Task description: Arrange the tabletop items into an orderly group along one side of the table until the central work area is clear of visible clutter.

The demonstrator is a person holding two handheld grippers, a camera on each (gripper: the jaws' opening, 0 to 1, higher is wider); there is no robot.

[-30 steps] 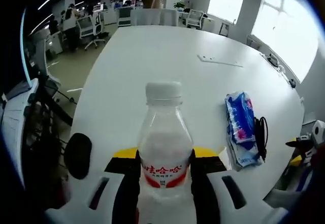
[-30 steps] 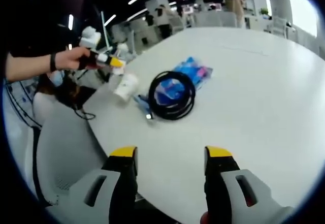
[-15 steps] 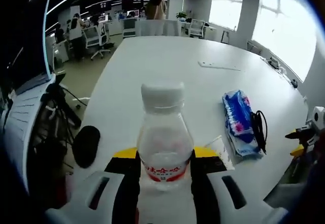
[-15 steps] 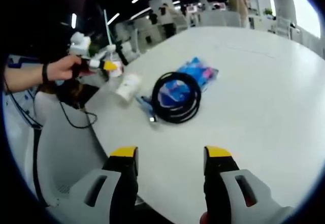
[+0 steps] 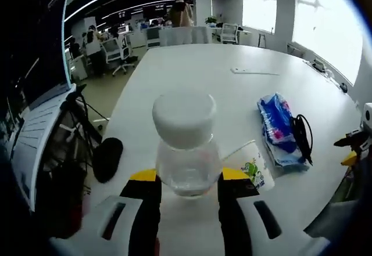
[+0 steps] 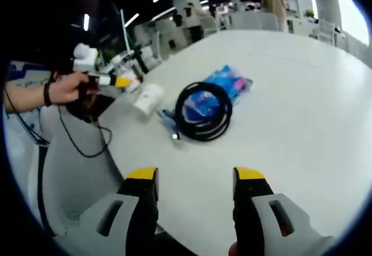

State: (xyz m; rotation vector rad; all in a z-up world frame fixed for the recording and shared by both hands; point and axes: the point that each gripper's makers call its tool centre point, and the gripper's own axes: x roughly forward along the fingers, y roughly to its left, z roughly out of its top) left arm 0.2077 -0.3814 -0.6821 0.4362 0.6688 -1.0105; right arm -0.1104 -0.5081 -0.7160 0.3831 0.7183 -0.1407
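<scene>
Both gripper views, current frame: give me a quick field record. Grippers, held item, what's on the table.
left gripper: shut on water bottle, white cap towards the camera
right gripper: open, holds nothing, above the white table
paper cup: on its side near the table edge
black cable coil: lying on the blue packet
black object: at the table's edge in the left gripper view

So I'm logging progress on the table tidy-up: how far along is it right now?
Early stage. Done: nothing looks grouped along a side yet. In hand: the left gripper is shut on a clear water bottle. The right gripper hangs open over the white table. Left: the coiled black cable on the blue packet, and the paper cup on its side.
</scene>
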